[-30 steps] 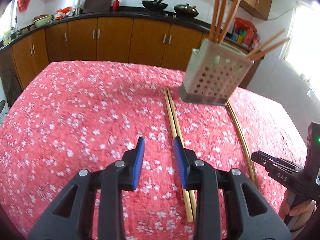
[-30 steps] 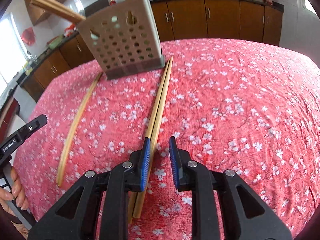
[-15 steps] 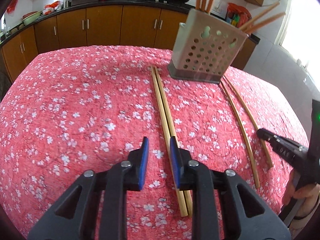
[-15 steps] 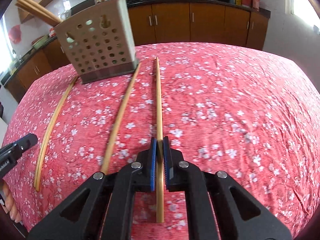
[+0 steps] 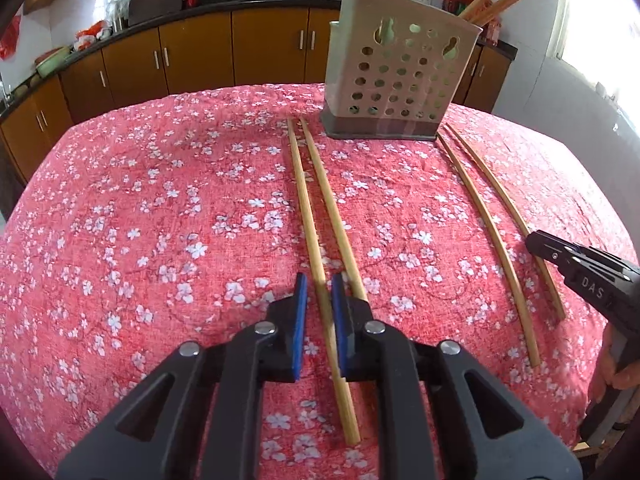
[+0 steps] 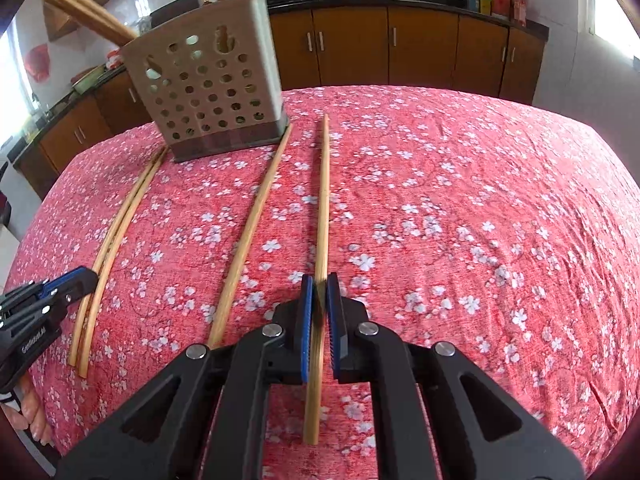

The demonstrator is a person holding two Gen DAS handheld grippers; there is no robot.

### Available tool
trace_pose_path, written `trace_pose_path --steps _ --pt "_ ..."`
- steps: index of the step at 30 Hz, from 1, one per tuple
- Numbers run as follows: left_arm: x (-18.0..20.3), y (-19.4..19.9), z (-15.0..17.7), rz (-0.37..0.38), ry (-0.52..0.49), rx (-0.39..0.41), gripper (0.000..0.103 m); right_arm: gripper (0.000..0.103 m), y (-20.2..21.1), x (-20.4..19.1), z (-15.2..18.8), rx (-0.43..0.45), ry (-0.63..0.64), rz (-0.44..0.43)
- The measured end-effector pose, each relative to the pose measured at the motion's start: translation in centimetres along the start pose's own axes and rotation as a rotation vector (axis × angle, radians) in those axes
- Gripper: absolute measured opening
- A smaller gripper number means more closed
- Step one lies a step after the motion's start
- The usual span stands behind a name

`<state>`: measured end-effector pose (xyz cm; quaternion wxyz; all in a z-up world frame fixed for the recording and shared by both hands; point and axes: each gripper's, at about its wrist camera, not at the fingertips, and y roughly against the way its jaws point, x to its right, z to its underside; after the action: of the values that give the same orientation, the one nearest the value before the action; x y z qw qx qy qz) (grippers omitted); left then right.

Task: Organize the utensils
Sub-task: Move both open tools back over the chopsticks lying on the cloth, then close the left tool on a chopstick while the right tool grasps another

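Observation:
A perforated grey utensil holder (image 5: 400, 80) with several chopsticks in it stands at the far side of the red flowered tablecloth; it also shows in the right wrist view (image 6: 208, 96). My left gripper (image 5: 318, 306) has its jaws narrowed around one wooden chopstick (image 5: 308, 216) with a small gap on each side; a second chopstick (image 5: 332, 208) lies just to its right. My right gripper (image 6: 319, 310) is shut on a wooden chopstick (image 6: 323, 200) that points toward the holder. Another chopstick (image 6: 252, 232) lies to its left.
Two thin curved sticks (image 5: 488, 232) lie side by side right of the holder, seen at the left in the right wrist view (image 6: 108, 248). Brown kitchen cabinets (image 5: 192, 52) run behind the table. The table edge (image 6: 592, 136) curves away at the right.
My left gripper moved right over a chopstick and narrowed its jaws around it. My right gripper closed on its chopstick and drew it apart from its neighbour.

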<state>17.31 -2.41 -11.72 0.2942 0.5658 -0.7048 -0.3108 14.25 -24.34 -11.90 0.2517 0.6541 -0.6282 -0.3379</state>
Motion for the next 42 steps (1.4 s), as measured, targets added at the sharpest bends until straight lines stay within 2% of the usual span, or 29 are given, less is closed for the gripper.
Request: trace_pose_path --steps 5,11,22,42 --pt "-2.2 -0.4 -0.8 -0.052 0.044 0.003 0.008 0.008 -0.4 -0.1 -0.2 0.008 0.020 0.022" --pt "-6.4 -0.6 -1.8 -0.120 0.115 0.009 0.008 0.008 -0.9 2.9 -1.3 0.018 -0.049 0.084" --pt "-8.7 -0.6 -2.1 -0.065 0.165 0.019 0.009 0.008 -1.1 3.8 -1.5 0.020 -0.063 0.079" --pt "-8.8 -0.4 -2.1 -0.056 0.179 0.020 0.009 0.009 -1.1 3.7 -1.5 0.020 -0.053 0.089"
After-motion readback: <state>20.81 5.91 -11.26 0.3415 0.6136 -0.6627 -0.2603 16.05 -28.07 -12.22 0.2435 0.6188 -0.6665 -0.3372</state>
